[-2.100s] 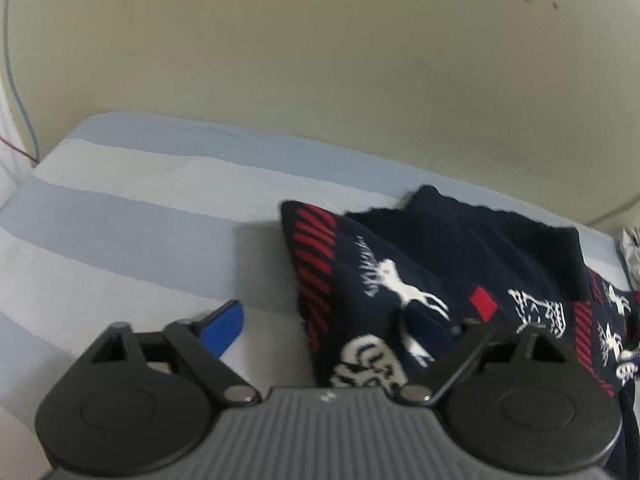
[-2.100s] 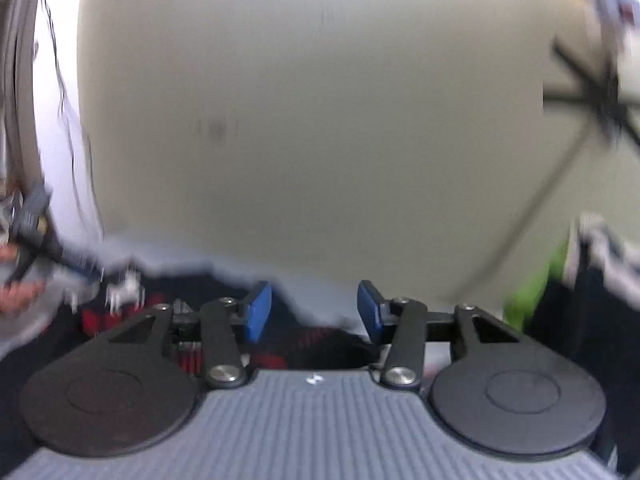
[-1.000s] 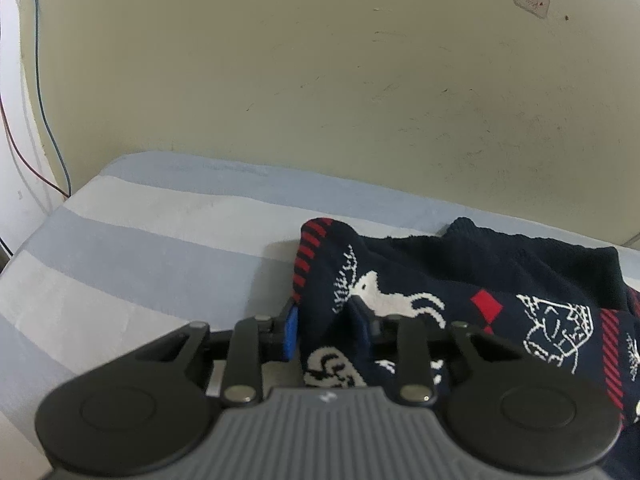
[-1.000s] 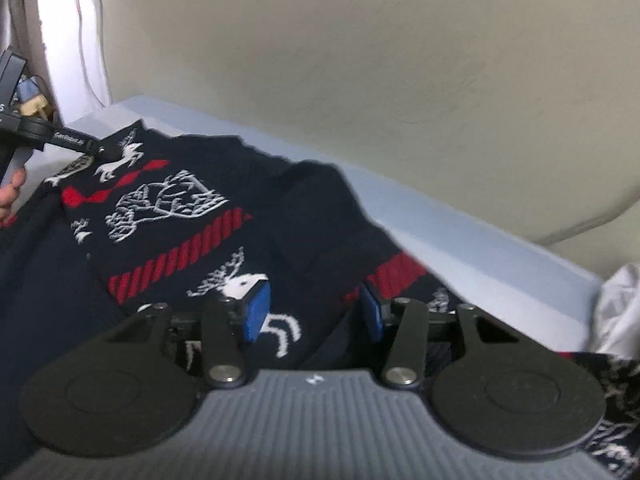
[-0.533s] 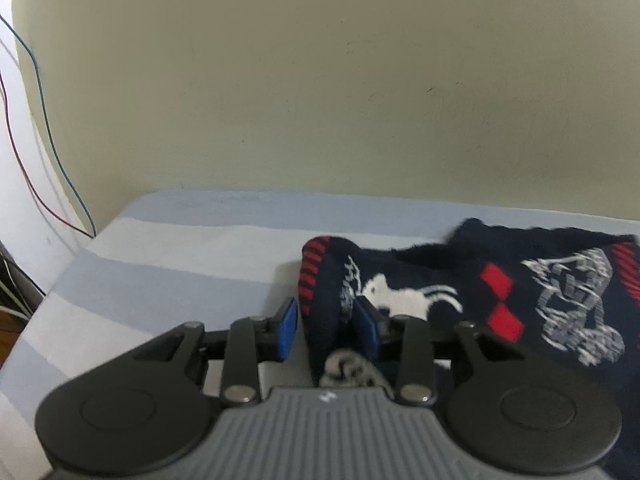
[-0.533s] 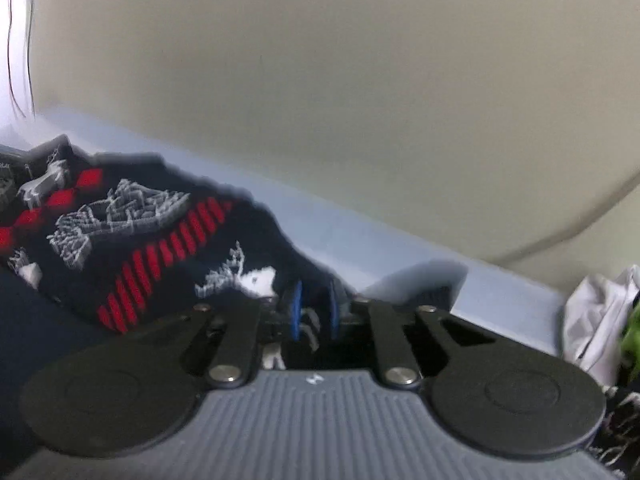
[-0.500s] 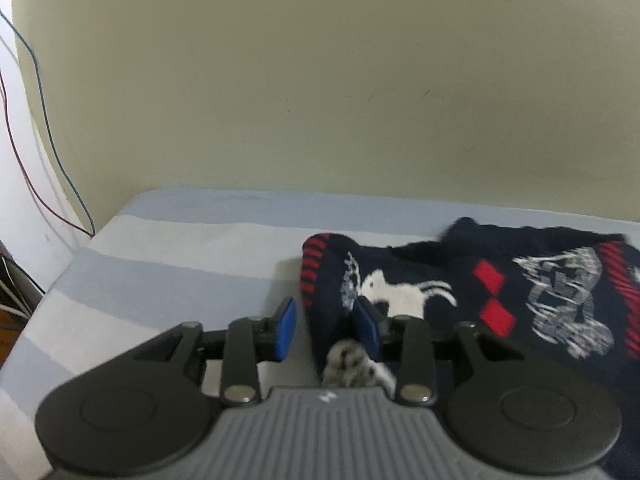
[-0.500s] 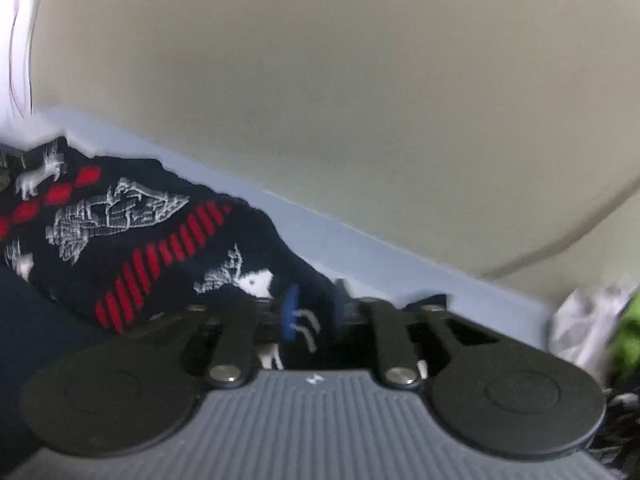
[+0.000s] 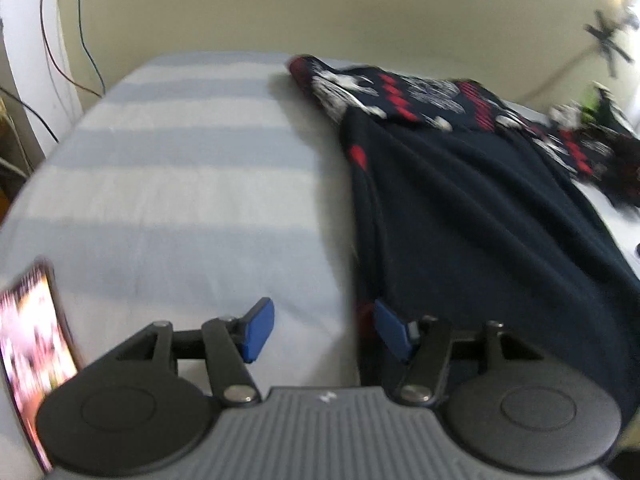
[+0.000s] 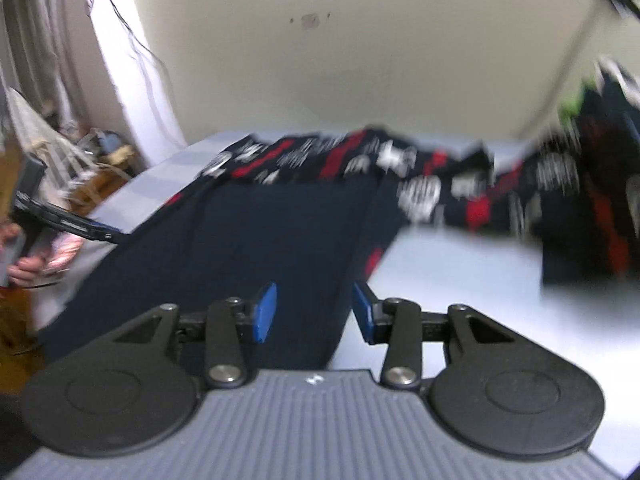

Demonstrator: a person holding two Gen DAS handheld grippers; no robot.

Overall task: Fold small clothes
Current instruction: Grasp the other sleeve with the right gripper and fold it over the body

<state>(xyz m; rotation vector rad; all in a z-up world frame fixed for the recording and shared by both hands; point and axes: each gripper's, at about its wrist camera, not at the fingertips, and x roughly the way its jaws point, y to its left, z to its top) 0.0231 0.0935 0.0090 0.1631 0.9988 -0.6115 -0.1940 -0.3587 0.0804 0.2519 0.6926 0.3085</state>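
Observation:
A dark navy sweater (image 9: 480, 208) with a red and white patterned band lies on the striped bed sheet (image 9: 180, 200), the band at its far end near the wall. My left gripper (image 9: 324, 334) hovers at the sweater's near left edge. Its jaws are opening, and the fabric edge lies by the right pad without being pressed. In the right wrist view the sweater (image 10: 260, 232) runs away from me. My right gripper (image 10: 314, 316) is over its near right edge, jaws opening, with plain navy cloth below and between the pads, not pinched.
A lit phone (image 9: 32, 344) shows at the left edge of the left wrist view. A hand (image 10: 18, 276) appears at far left in the right wrist view. More patterned clothes (image 10: 580, 200) lie at the right. Cables (image 9: 84, 40) hang along the wall on the left.
Both grippers were shut on the sweater's patterned end near the wall. They have let go, opened, and pulled back to the near edge, leaving the patterned band at the far side.

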